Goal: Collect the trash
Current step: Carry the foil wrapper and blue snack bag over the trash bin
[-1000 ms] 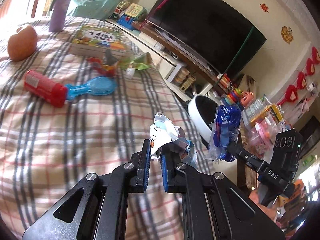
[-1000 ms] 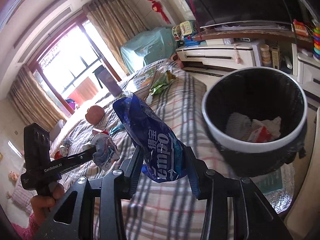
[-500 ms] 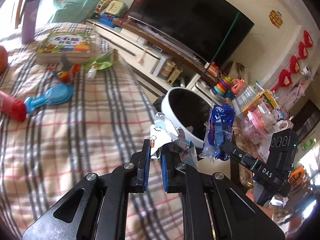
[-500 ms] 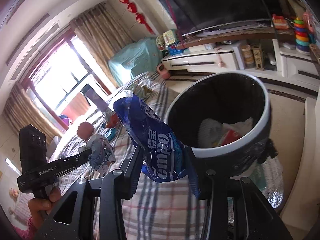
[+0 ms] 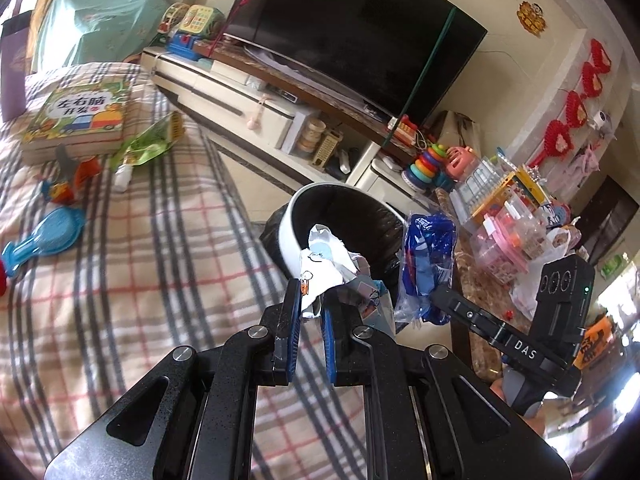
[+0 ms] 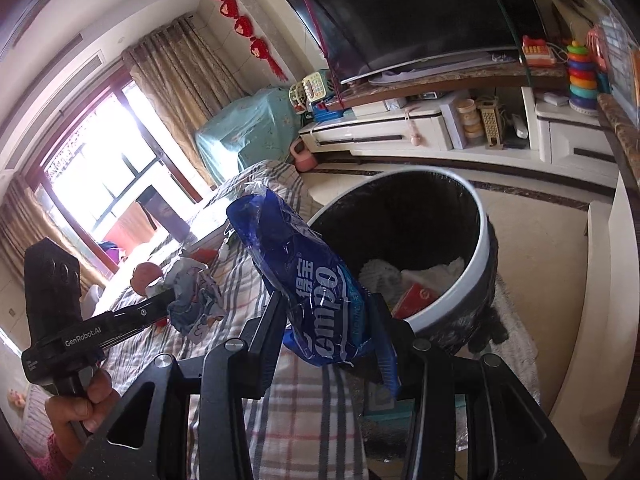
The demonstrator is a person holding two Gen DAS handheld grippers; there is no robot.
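**Both tongs carry wrappers beside the bin**

The right tongs [image 6: 332,320] are clamped partway closed on a blue plastic wrapper [image 6: 308,280] that stands up between the pads; white letters reading "empo" and some Chinese characters show on it. From the left wrist view the same wrapper [image 5: 428,268] hangs at the tip of the right tool, whose arm bears the letters "DAS".

The left tongs [image 5: 310,312] are squeezed nearly shut on a crumpled white wrapper [image 5: 324,268] with small cartoon prints. In the right wrist view that wrapper [image 6: 196,300] sits at the end of the left tool, marked "GenRobot.AI", with a hand [image 6: 80,404] around its handle.

Just past both wrappers stands a round bin [image 6: 476,272] with a white rim and a black liner. Inside lie white crumpled paper [image 6: 436,272] and a red packet [image 6: 412,296].

The bin stands on the floor right beside a bed [image 5: 140,272] covered in a checked blanket. On the bed lie a picture book [image 5: 80,116] with Chinese writing on its cover, a green packet [image 5: 152,144], a small white bottle [image 5: 122,174] and a blue brush [image 5: 44,236].

Behind the bin a low white cabinet [image 5: 224,92] carries a large dark television [image 5: 352,36]. A stacking-ring toy [image 5: 424,164] stands to its right.
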